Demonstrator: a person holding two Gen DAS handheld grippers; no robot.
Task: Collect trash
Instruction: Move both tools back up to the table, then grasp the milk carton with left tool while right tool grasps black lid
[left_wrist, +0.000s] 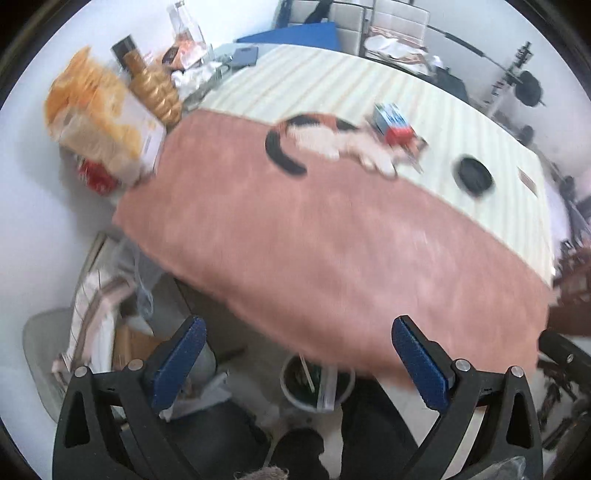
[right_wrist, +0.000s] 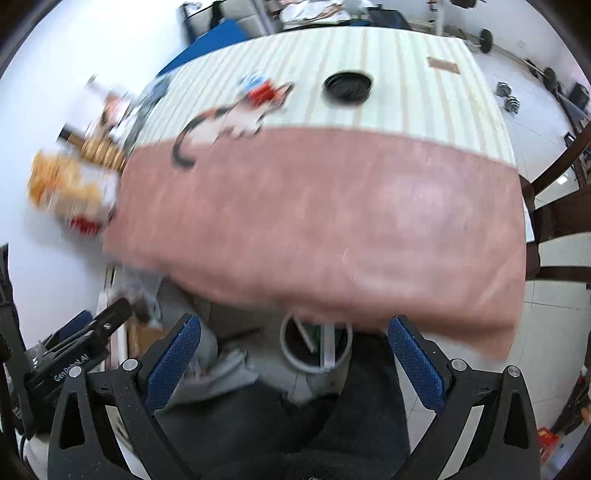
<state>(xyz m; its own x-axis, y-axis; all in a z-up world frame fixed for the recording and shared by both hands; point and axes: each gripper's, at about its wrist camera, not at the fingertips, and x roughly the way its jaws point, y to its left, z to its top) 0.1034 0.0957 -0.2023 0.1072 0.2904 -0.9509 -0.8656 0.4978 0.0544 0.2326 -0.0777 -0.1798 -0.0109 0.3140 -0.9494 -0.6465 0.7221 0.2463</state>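
A small blue and red carton (left_wrist: 393, 123) (right_wrist: 260, 88) lies on the striped far part of the tablecloth, beside the printed cat. Right of it sits a black round lid (left_wrist: 474, 177) (right_wrist: 347, 86). A white bin (left_wrist: 316, 382) (right_wrist: 316, 345) stands on the floor under the near table edge, with sticks and scraps inside. My left gripper (left_wrist: 299, 332) is open and empty, held above the bin and short of the table. My right gripper (right_wrist: 294, 325) is also open and empty, over the same bin. Both views are motion-blurred.
The table's pink and striped cloth (left_wrist: 314, 240) hangs over the near edge. An orange snack box (left_wrist: 103, 118), a gold bottle (left_wrist: 155, 88) and clutter crowd the left end. A dark wooden chair (right_wrist: 554, 206) stands right. Dumbbells (right_wrist: 509, 98) lie on the far floor.
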